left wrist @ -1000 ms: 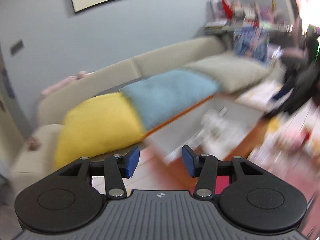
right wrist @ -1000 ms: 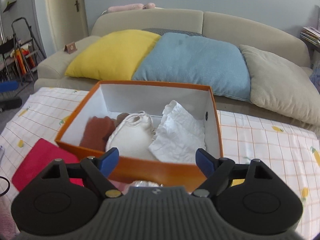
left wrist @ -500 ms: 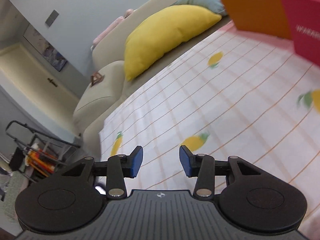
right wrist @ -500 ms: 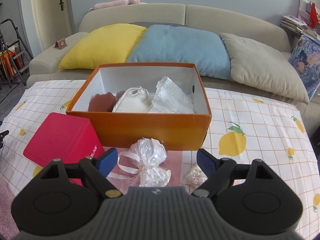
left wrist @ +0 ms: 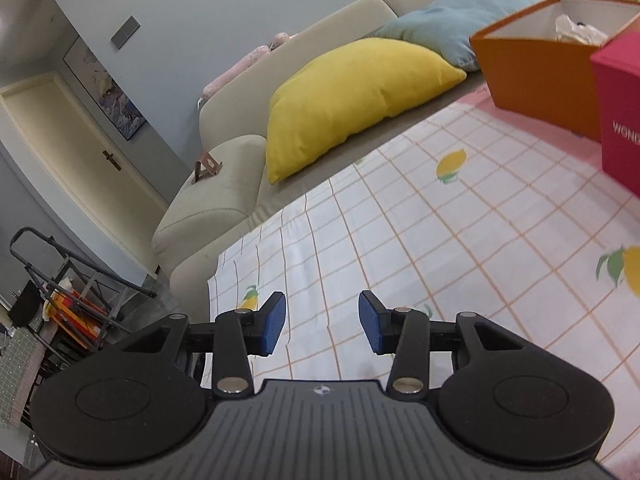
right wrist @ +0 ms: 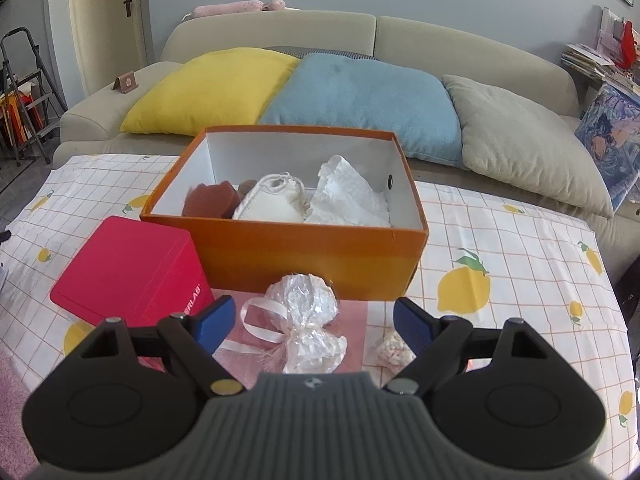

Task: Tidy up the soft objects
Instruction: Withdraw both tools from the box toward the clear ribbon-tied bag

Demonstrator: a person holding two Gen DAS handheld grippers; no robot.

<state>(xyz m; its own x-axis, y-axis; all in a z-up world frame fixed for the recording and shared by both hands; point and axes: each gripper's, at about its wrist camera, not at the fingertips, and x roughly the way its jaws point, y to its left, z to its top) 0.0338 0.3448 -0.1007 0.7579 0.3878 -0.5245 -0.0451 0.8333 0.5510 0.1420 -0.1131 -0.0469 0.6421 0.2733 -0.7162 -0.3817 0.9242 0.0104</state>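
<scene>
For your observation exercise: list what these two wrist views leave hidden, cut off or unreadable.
- Red box lettering: left wrist view, cut off by the right edge; right wrist view, partly hidden by the right hand-held gripper.
- Brown item in the orange box: lower part hidden by the front wall.
- Small pale lump: partly behind a fingertip.

1. A table under a white tablecloth [right wrist: 500,240] with an orange grid and printed lemons carries everything.
2. An open orange box [right wrist: 304,258] stands on it, toward the far edge.
3. A closed red box [right wrist: 132,268] sits at the orange box's near left corner.
4. A pink mat [right wrist: 352,320] lies just in front of the orange box.
5. A clear wrapped bundle with a ribbon [right wrist: 308,320] lies on that mat.
6. A small pale crumpled lump [right wrist: 390,350] lies right of the mat.
</scene>
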